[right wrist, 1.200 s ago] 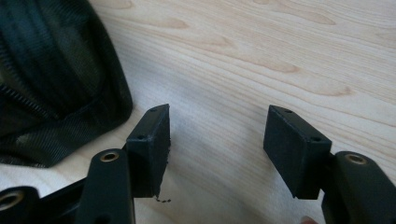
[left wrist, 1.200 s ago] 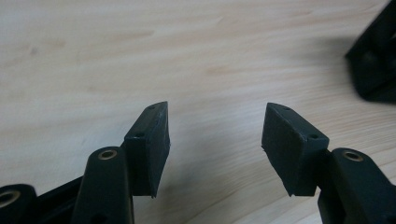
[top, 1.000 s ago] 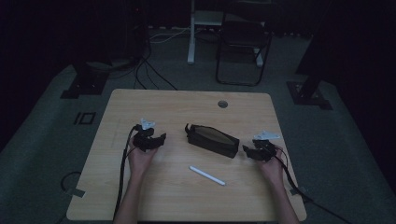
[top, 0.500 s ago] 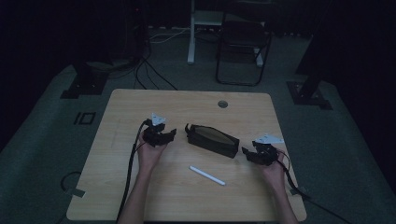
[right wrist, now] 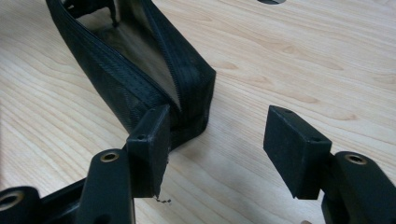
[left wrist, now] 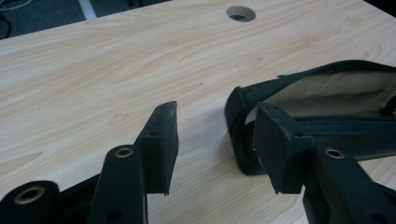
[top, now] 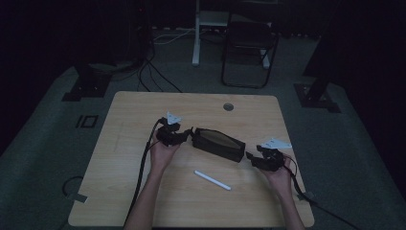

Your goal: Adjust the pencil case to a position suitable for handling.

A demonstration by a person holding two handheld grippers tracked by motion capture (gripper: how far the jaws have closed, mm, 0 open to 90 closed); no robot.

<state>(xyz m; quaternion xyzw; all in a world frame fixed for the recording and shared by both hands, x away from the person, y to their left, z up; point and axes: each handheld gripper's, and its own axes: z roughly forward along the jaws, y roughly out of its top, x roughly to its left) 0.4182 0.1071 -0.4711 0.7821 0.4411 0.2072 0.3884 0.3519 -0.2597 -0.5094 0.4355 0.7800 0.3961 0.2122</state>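
my left gripper [top: 187, 134]: jaws just closing, spread at pouch [top: 219, 143] left end, no pinch | my right gripper [top: 249, 156]: spread, just off pouch's right end | pen [top: 212, 180]: near side of pouch

Your worktop [top: 143, 110] is a pale wood-grain board with rounded corners and a round cable hole [top: 228, 106] near its far edge. On it, about the middle, you have a black zip pouch [top: 218, 143] lying lengthways on a slant, its zip open and a light lining showing inside. Nearer to you, well apart from the pouch, a white pen [top: 212, 180] lies flat, also on a slant.
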